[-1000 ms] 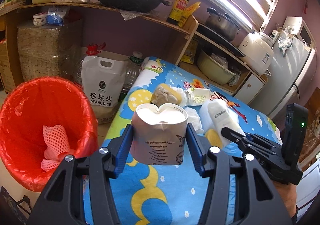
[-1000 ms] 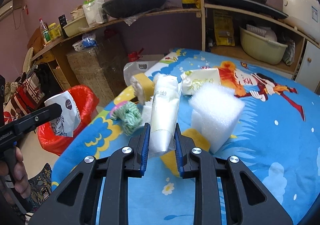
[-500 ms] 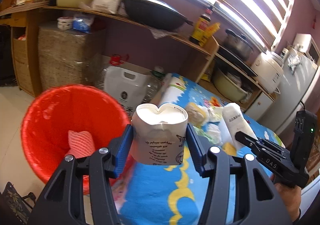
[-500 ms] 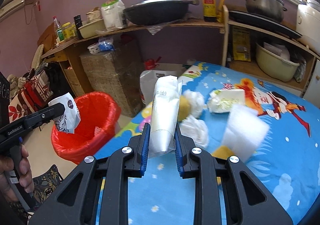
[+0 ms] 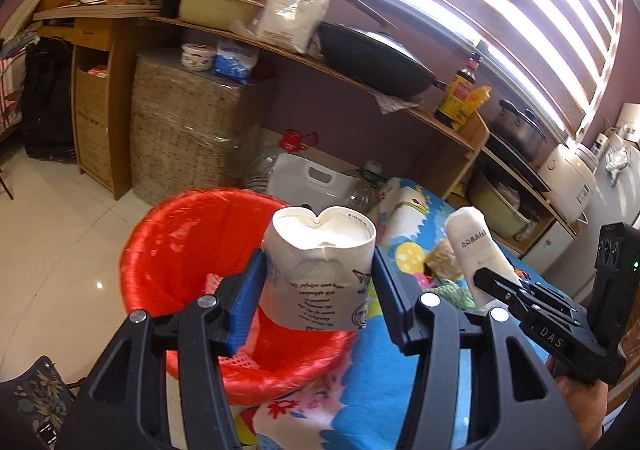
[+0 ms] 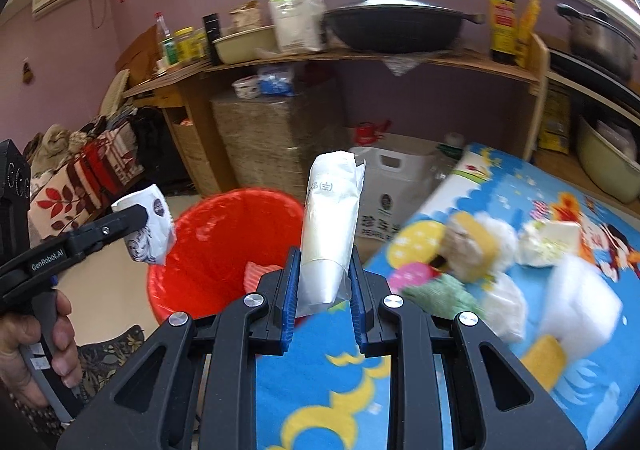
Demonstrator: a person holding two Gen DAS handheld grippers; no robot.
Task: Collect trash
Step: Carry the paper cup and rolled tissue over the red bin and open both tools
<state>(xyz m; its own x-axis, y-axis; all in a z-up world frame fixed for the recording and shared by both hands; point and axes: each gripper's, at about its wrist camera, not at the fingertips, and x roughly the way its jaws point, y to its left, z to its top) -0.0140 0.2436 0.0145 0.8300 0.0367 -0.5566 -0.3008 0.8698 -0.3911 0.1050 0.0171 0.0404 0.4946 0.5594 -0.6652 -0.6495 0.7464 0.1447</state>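
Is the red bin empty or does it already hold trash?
Not empty. The red bin holds pink foam netting at its bottom, visible in both wrist views.

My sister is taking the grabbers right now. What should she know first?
Left gripper: shut on the paper cup, held above the red bin.
Right gripper: shut on the white plastic bag, near the bin's rim by the table edge.
Done: pink foam net lies in the bin.
Left: drop both items in, then collect the white foam block, green cloth and other scraps from the blue tablecloth.
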